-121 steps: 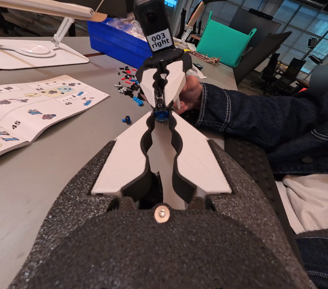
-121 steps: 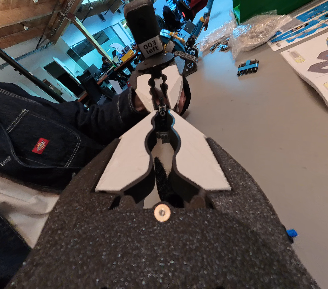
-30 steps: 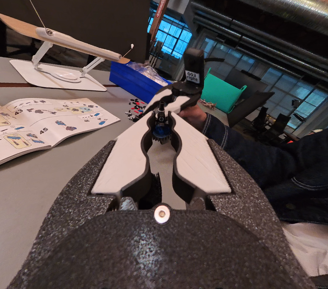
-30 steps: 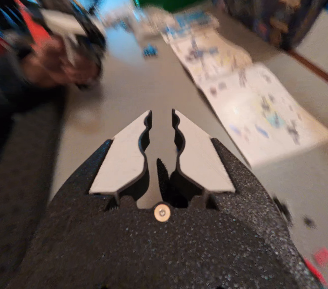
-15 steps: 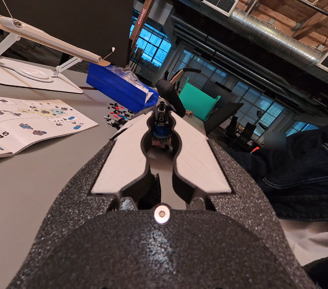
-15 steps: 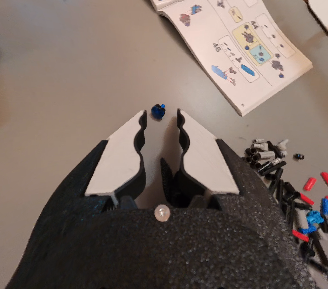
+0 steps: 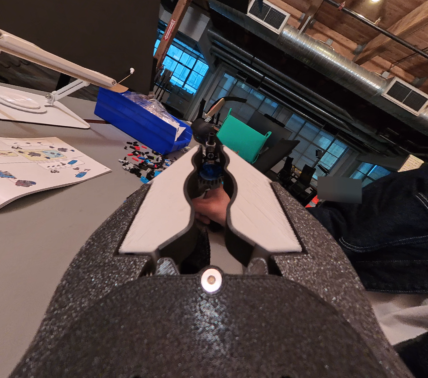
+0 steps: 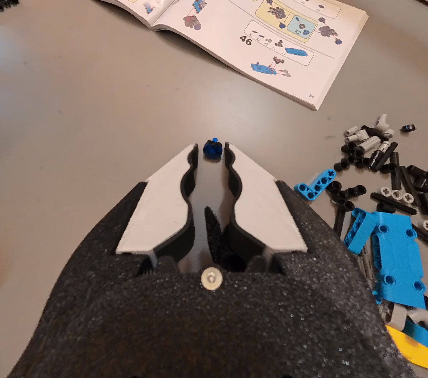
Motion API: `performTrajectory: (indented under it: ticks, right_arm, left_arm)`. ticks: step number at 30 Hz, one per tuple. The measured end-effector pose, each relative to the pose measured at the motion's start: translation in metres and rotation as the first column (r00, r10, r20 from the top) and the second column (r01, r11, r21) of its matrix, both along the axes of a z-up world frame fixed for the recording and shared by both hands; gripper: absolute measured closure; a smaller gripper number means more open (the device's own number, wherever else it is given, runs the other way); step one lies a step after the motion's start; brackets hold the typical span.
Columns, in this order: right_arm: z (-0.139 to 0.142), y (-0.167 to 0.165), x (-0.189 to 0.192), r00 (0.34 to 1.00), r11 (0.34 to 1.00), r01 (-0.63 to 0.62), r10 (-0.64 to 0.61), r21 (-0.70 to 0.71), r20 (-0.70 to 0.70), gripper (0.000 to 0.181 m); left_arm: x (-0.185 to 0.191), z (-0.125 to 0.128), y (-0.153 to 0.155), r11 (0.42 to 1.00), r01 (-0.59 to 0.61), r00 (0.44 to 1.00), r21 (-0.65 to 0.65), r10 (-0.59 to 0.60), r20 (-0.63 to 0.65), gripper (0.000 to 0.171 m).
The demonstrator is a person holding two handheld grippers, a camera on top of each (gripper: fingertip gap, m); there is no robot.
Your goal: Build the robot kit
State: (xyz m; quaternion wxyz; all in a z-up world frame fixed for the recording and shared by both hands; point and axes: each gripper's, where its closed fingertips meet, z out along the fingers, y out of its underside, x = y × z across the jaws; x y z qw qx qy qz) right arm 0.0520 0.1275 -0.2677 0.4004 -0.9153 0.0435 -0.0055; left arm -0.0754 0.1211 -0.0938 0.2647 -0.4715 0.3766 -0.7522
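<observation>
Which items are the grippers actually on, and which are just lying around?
In play: left gripper, shut on small gear assembly; right gripper, open, tips either side of dark blue piece.
Lying about: booklet, loose pins, light blue panel, blue bin.

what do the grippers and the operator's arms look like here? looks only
Both the left gripper and the right gripper have a speckled black foam-textured body, a silver screw at its centre, and two pale grey wedge fingers lined with wavy black pads. No cables show. The sleeve is dark denim with pale stitching.
</observation>
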Motion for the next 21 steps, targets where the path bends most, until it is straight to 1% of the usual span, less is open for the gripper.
performTrajectory:
  ticks: [2,3,4,5,6,7,8,9,10,11,12,13,14,15,17,18,19,21]
  right_arm:
    - [0.000,0.000,0.003,1.000,1.000,0.002,-0.002,0.007,-0.014,0.165]
    - [0.000,0.001,0.003,1.000,1.000,-0.009,0.009,0.008,-0.020,0.165]
    - [0.001,0.002,0.002,0.999,0.999,-0.031,0.031,0.009,-0.030,0.165]
    - [0.009,0.004,-0.001,0.996,0.997,-0.065,0.067,0.036,-0.057,0.165]
    - [0.033,0.007,-0.015,0.981,0.984,-0.133,0.148,0.121,-0.127,0.165]
    - [0.071,0.006,-0.034,0.947,0.947,-0.207,0.257,0.247,-0.191,0.165]
    - [0.113,-0.001,-0.049,0.916,0.901,-0.263,0.346,0.345,-0.205,0.165]
    - [0.163,-0.019,-0.082,0.827,0.788,-0.410,0.533,0.459,-0.176,0.166]
    - [0.207,-0.043,-0.107,0.748,0.663,-0.543,0.661,0.515,-0.063,0.166]
    - [0.233,-0.055,-0.114,0.743,0.633,-0.622,0.663,0.461,0.092,0.166]
    - [0.253,-0.069,-0.123,0.693,0.595,-0.710,0.685,0.377,0.223,0.166]
    - [0.275,-0.084,-0.138,0.615,0.524,-0.785,0.725,0.331,0.310,0.165]
    - [0.297,-0.095,-0.149,0.567,0.477,-0.822,0.729,0.310,0.383,0.165]
    - [0.312,-0.103,-0.157,0.521,0.451,-0.854,0.732,0.260,0.439,0.165]
    - [0.335,-0.118,-0.171,0.414,0.398,-0.904,0.727,0.155,0.548,0.165]
    - [0.344,-0.127,-0.178,0.367,0.368,-0.923,0.739,0.117,0.565,0.165]
    - [0.350,-0.132,-0.182,0.335,0.360,-0.930,0.756,0.070,0.562,0.165]
    - [0.358,-0.133,-0.181,0.289,0.370,-0.929,0.753,-0.016,0.591,0.165]
  left_arm:
    - [-0.004,0.006,-0.006,1.000,0.031,0.999,0.002,-0.031,0.035,0.158]
    - [-0.007,0.010,-0.011,0.999,0.052,0.997,0.009,-0.052,0.057,0.158]
    - [-0.011,0.016,-0.016,0.997,0.080,0.993,0.016,-0.081,0.086,0.158]
    - [-0.016,0.023,-0.021,0.994,0.108,0.986,0.018,-0.109,0.123,0.158]
    - [-0.020,0.031,-0.024,0.992,0.128,0.978,0.019,-0.130,0.161,0.158]
    - [-0.025,0.039,-0.027,0.989,0.146,0.969,0.016,-0.146,0.199,0.158]
    - [-0.031,0.049,-0.028,0.987,0.163,0.957,0.005,-0.159,0.241,0.158]
    - [-0.038,0.062,-0.031,0.984,0.178,0.943,0.002,-0.172,0.285,0.158]
    - [-0.044,0.077,-0.036,0.981,0.195,0.927,0.009,-0.187,0.326,0.159]
    - [-0.050,0.093,-0.042,0.977,0.212,0.910,0.022,-0.206,0.360,0.158]
    - [-0.054,0.109,-0.050,0.972,0.230,0.896,0.042,-0.228,0.380,0.159]
    - [-0.056,0.124,-0.060,0.966,0.252,0.887,0.065,-0.257,0.385,0.159]
    - [-0.056,0.137,-0.071,0.958,0.274,0.880,0.086,-0.286,0.379,0.158]
    - [-0.056,0.148,-0.082,0.948,0.302,0.875,0.101,-0.318,0.365,0.159]
    - [-0.055,0.165,-0.098,0.937,0.319,0.882,0.139,-0.348,0.319,0.159]
    - [-0.055,0.171,-0.104,0.933,0.323,0.885,0.160,-0.358,0.299,0.159]
    - [-0.056,0.178,-0.109,0.927,0.330,0.884,0.177,-0.369,0.285,0.159]
    - [-0.059,0.190,-0.117,0.917,0.340,0.882,0.208,-0.387,0.269,0.159]
